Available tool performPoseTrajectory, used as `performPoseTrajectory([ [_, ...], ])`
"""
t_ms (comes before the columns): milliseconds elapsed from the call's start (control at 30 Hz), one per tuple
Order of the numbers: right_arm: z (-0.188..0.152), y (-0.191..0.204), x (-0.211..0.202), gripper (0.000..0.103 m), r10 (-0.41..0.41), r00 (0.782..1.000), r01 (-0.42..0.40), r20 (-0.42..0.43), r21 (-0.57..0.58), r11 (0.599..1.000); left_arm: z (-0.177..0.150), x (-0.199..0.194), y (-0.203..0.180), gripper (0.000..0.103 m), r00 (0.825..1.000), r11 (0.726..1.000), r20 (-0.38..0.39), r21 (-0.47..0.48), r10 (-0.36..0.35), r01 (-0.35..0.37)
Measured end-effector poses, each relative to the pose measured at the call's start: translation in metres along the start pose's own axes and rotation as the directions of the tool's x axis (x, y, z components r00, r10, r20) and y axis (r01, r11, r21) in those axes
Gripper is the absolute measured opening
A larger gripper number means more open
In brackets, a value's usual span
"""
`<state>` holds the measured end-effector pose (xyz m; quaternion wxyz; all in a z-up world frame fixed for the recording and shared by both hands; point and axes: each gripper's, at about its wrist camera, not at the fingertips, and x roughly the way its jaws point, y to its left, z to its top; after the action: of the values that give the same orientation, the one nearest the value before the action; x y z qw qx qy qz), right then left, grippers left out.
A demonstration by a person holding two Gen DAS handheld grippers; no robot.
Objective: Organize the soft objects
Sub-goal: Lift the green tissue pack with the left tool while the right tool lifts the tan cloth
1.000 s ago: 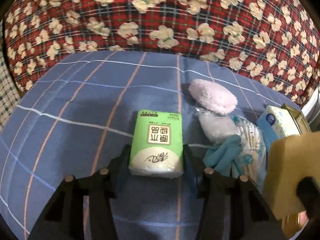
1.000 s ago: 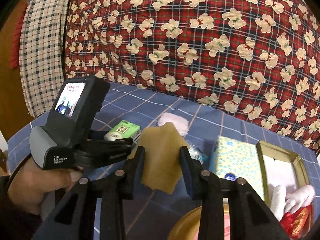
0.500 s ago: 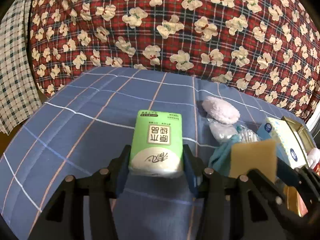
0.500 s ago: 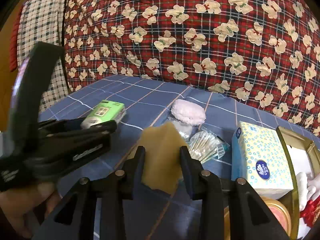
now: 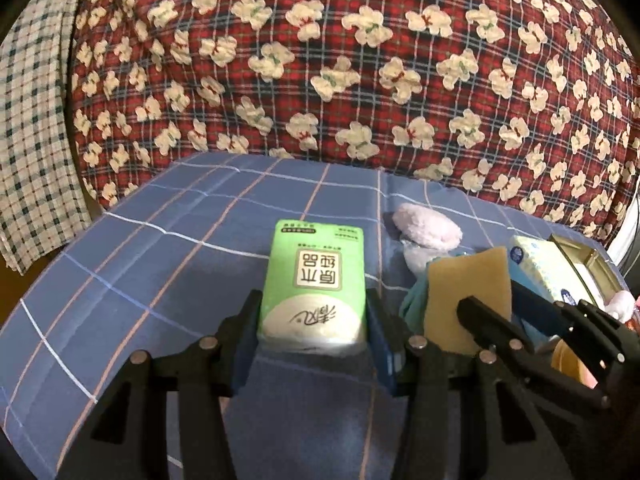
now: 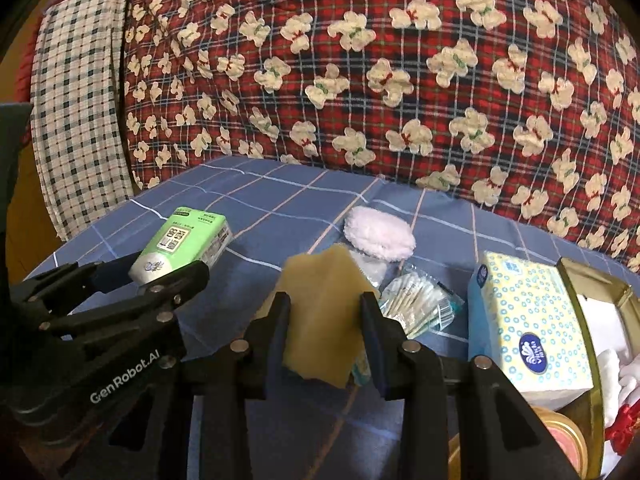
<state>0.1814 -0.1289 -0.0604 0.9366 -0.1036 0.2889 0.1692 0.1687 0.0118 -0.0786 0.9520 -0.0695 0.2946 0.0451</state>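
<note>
The green tissue pack [image 5: 314, 292] sits clamped between the two pads of the left gripper [image 5: 314, 320], label up and printed characters upside down to the wrist camera, held above the blue checked sheet [image 5: 160, 248]. In the right wrist view the same pack [image 6: 180, 246] shows at the left, gripped by the black left gripper [image 6: 170, 276]. The right gripper [image 6: 322, 328] pinches a tan sponge [image 6: 324, 320] between its pads, tilted with one corner up; from the left wrist that sponge [image 5: 468, 296] stands just to the right of the pack, with the right gripper [image 5: 516, 316] behind it. Against the frame a second earlier, the pack has come up off the sheet and more of the red plaid teddy-bear quilt [image 5: 360, 60] fills the left view, while the sponge, then at the far right edge, now lies nearer the pack; both grips look unchanged. Counted on the sheet: one pink fluffy pad [image 6: 378, 234], one clear bagged pad [image 6: 370, 270] touching it, one packet of cotton swabs [image 6: 416, 304], one blue-and-yellow tissue box [image 6: 528, 320], and one gold tin [image 6: 592, 276] beside the box holding white soft things. A teal item [image 5: 414, 300] peeks out behind the sponge; what it is I cannot tell. A checked cloth [image 6: 76, 120] hangs at the left.
</note>
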Motion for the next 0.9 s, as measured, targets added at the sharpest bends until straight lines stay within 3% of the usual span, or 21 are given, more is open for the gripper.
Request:
performPoseTrajectory([
  [900,-0.002,-0.007,-0.022,0.038,0.015,0.992,-0.019,0.123,0.034,0.999,-0.002,-0.024,-0.003,0.049,0.990,0.998,0.130,0.017,0.052,-0.055],
])
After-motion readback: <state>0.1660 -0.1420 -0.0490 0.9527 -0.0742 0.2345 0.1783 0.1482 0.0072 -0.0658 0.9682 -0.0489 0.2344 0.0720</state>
